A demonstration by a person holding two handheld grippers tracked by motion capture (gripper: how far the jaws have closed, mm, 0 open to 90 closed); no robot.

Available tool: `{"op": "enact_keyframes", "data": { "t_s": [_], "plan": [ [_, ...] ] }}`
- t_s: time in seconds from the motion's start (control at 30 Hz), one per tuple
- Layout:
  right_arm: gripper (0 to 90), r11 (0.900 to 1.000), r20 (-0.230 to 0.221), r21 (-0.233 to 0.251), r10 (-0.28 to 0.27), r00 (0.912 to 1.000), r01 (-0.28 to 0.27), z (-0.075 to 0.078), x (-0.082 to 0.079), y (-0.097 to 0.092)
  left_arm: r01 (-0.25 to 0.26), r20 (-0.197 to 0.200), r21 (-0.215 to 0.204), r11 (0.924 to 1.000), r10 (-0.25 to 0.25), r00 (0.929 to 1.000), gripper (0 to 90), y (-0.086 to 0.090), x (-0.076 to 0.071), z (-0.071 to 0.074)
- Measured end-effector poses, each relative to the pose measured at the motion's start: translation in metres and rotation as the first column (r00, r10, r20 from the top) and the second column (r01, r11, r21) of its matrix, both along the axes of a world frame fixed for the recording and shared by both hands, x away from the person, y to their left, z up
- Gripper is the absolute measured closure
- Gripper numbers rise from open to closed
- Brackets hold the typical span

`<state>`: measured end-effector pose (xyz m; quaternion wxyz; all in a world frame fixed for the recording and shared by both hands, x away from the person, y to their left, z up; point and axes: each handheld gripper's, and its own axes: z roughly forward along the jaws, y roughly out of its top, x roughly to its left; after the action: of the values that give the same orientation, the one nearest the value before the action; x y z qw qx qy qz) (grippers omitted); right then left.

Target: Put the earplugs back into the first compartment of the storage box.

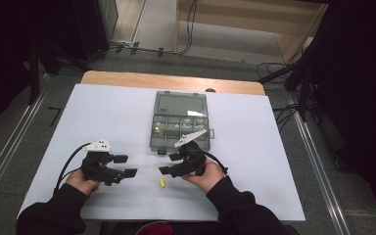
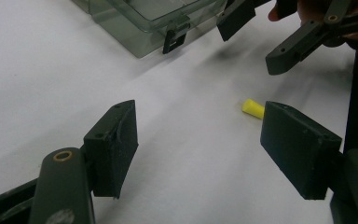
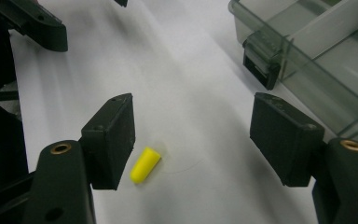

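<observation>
Right gripper [image 3: 193, 140] spread above yellow plug [image 3: 145, 164] on white table [image 1: 103, 117], left gripper [image 2: 198, 144] spread nearby, clear box [image 1: 181, 122] beyond.

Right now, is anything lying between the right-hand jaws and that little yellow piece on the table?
Nothing visible. The right gripper has open jaws, with the yellow piece on bare white table beside one jaw.
</observation>
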<state>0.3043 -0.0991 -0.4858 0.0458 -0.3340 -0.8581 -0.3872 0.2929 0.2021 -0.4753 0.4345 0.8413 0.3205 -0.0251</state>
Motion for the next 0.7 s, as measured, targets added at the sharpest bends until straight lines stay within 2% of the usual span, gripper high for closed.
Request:
{"op": "enact_keyframes", "data": {
  "t_s": [0.1,0.17,0.5,0.6,0.7],
  "plan": [
    [30.9,0.9998,0.001,-0.018,-0.003,1.0000,0.003,-0.002,-0.002,0.002,0.000,0.000,0.000,1.0000,0.000,1.0000,27.4,0.000,0.000,0.000],
    [31.0,0.9999,-0.001,-0.010,-0.011,0.9999,0.011,-0.003,-0.004,0.003,-0.001,-0.001,0.000,1.0000,0.001,1.0000,27.5,0.000,0.000,0.000],
    [31.6,0.9995,0.000,-0.030,0.006,1.0000,-0.006,-0.010,-0.012,0.009,0.000,-0.001,0.001,1.0000,0.000,1.0000,27.4,0.000,0.000,0.000],
    [34.1,0.9995,-0.007,-0.033,0.001,1.0000,-0.001,-0.011,-0.015,0.010,-0.003,0.002,0.002,1.0000,0.003,1.0000,27.4,0.000,0.000,0.000],
    [37.8,0.9989,0.009,-0.046,0.010,0.9999,-0.009,-0.013,-0.017,0.011,-0.006,0.004,0.006,1.0000,0.006,1.0000,27.5,-0.001,-0.001,0.000]
  ]
}}
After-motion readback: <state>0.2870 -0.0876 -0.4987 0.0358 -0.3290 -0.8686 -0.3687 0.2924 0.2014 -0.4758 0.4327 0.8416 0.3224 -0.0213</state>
